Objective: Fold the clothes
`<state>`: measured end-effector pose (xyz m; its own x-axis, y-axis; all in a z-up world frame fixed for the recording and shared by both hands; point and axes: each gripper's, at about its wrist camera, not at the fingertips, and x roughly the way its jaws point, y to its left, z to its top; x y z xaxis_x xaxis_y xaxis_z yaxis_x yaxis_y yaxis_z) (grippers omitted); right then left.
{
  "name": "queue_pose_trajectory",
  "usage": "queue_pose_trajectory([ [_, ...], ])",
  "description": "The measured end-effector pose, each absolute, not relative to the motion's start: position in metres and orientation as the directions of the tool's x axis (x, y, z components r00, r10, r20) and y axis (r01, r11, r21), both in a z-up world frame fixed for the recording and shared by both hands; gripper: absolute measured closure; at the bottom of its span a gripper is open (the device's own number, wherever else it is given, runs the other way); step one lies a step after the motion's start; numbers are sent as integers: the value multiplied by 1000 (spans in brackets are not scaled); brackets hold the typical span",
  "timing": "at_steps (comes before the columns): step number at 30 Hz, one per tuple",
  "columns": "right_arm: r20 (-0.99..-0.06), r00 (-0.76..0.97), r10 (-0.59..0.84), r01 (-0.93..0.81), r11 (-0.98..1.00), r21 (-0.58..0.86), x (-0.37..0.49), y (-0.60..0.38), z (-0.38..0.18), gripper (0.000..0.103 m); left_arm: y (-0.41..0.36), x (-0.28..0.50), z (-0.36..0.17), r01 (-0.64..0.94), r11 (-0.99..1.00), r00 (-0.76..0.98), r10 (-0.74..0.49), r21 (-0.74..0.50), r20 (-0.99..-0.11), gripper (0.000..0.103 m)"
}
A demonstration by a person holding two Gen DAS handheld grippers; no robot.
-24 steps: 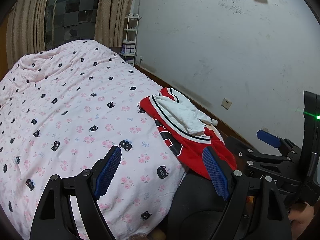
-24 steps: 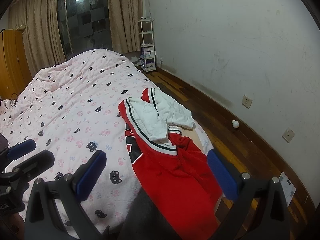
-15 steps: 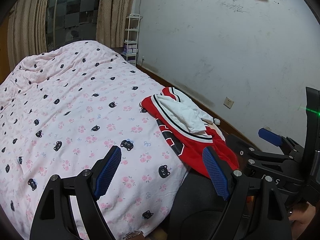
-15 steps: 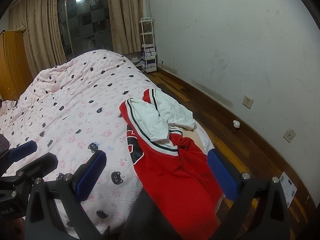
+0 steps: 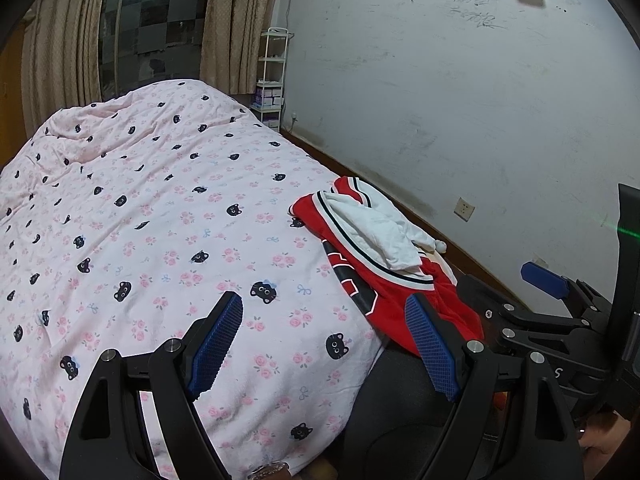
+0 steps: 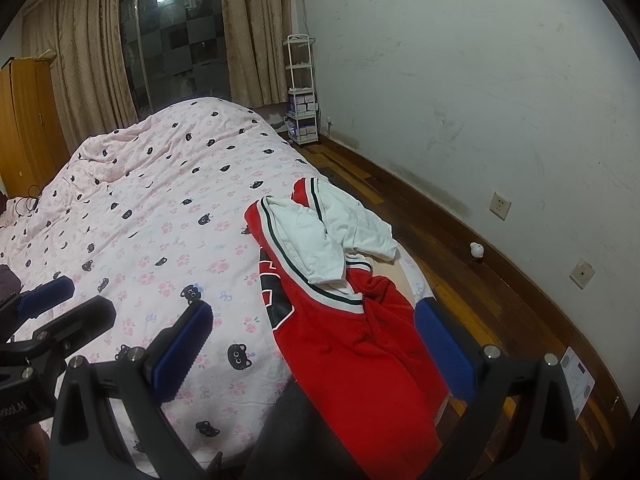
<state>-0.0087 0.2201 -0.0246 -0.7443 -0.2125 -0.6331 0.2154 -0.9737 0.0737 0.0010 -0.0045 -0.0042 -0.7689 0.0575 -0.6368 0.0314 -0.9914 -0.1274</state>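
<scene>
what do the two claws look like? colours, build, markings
Both match: left claw and right claw have black angular frames with silver bolt heads and blue ribbed pads on each finger. White lettering shows on the bodies but is too small to read. No cables visible.

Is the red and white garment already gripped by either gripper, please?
No, the red and white garment lies loose on the bed while both grippers stand open.

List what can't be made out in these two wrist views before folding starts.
- Red garment: its near end runs under the right hand-held gripper and a dark shape, right wrist view; full outline unknown.
- Its dark print: folded over, left wrist view; unreadable.
- Wall scribbles: too small.
- White piece: whether separate or attached cannot be told.
</scene>
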Motion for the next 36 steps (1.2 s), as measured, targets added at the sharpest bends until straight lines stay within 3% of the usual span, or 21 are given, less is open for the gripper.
queue_pose_trajectory([
  [36, -643, -736, -212, 215, -974, 76, -10, 236, -21, 1, 9, -9, 0, -59, -987, -762, 140, -148, -632, 23],
])
